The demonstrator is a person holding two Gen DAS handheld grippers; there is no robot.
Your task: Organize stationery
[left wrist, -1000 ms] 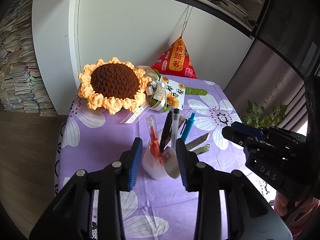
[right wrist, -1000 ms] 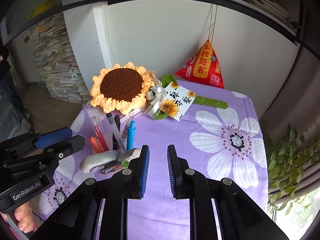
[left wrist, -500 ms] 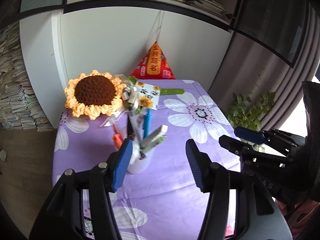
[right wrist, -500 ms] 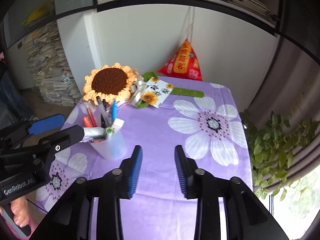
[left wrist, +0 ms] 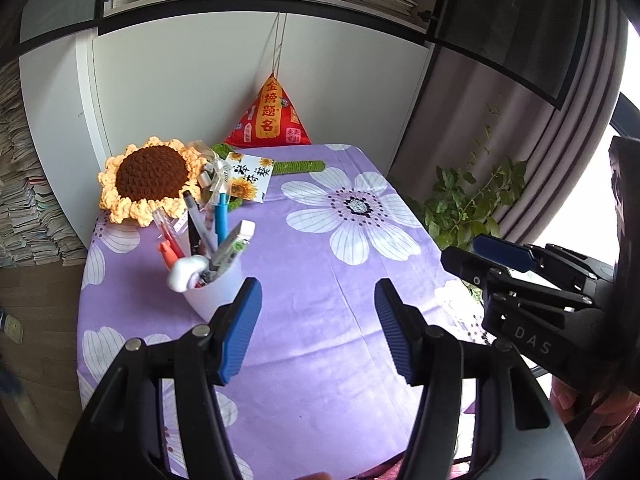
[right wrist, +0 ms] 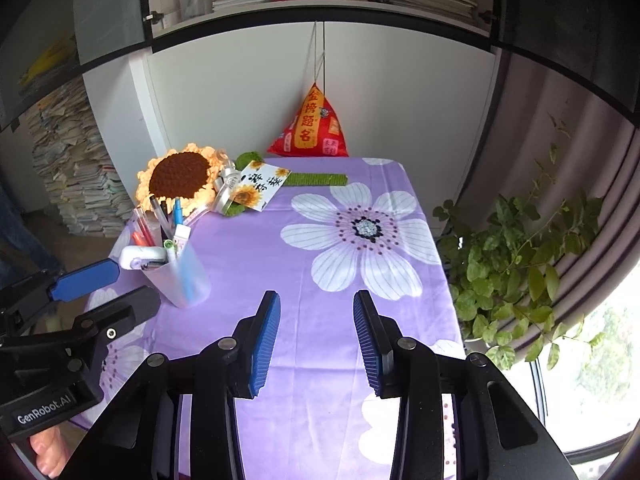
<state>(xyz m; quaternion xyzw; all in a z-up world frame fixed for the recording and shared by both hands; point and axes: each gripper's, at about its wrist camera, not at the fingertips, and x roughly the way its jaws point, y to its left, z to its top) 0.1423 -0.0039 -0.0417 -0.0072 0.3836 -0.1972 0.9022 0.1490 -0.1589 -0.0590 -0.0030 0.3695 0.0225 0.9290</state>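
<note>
1. Left wrist view: the left gripper [left wrist: 318, 328] hangs above the near part of the desk [left wrist: 320, 280], which wears a purple flowered cloth. Its blue pads stand wide apart and are opening, with only bare cloth between them.
2. The pen cup [left wrist: 214, 288], white and translucent, stands upright near the desk's left edge, just beyond the gripper's left finger and apart from it. Pens [left wrist: 200, 220], a marker and a white correction tape [left wrist: 186, 272] stick out of it.
3. At the far left corner lies a crocheted sunflower [left wrist: 150, 178] with a sunflower card [left wrist: 250, 176] just beside it. A red pyramid bag [left wrist: 272, 120] sits at the far edge.
4. The right gripper [left wrist: 496, 260] shows at the right edge of this view, off the desk's right side.
5. Right wrist view: the right gripper [right wrist: 316, 332] hovers over the near middle of the desk, its pads moderately apart with nothing between them.
6. Here the pen cup [right wrist: 180, 276] stands at the left edge, with the left gripper [right wrist: 86, 280] just beside it.
7. A potted plant [right wrist: 520, 248] stands off the desk's right edge.
</note>
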